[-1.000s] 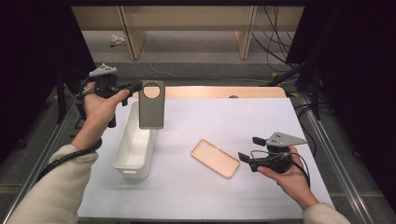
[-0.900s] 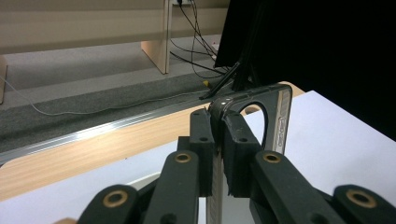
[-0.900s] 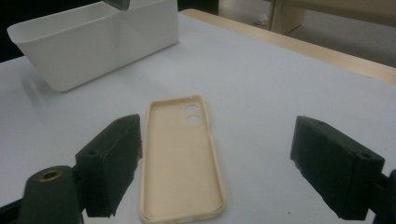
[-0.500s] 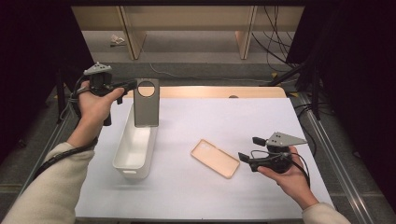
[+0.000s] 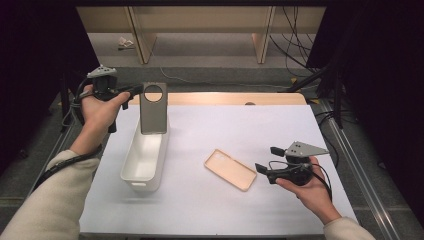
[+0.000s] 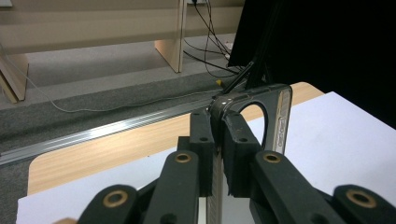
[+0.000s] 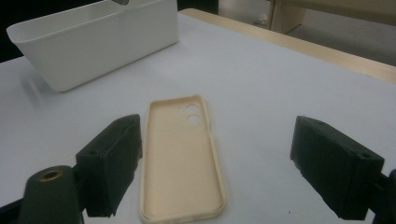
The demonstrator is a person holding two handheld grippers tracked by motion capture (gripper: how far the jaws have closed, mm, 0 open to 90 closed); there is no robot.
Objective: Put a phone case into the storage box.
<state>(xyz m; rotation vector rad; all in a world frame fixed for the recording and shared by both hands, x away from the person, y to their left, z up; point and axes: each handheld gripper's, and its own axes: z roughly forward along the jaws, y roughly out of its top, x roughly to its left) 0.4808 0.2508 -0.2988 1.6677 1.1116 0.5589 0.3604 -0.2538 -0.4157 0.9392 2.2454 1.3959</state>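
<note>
Half the grey case [image 6: 261, 112] behind left claw [image 6: 218, 154]

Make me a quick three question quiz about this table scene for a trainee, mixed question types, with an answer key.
1. True or false: the left gripper is shut on the grey phone case.
2. Multiple choice: the beige phone case lies A) in the white bin, B) flat on the table with its inside facing up, C) between shut jaws.
3. Fill in: the grey phone case hangs upright over the far end of the ___.

Key:
1. True; the jaws pinch its top edge beside the round camera cutout.
2. B; the right gripper is open in front of it.
3. White bin.
</note>
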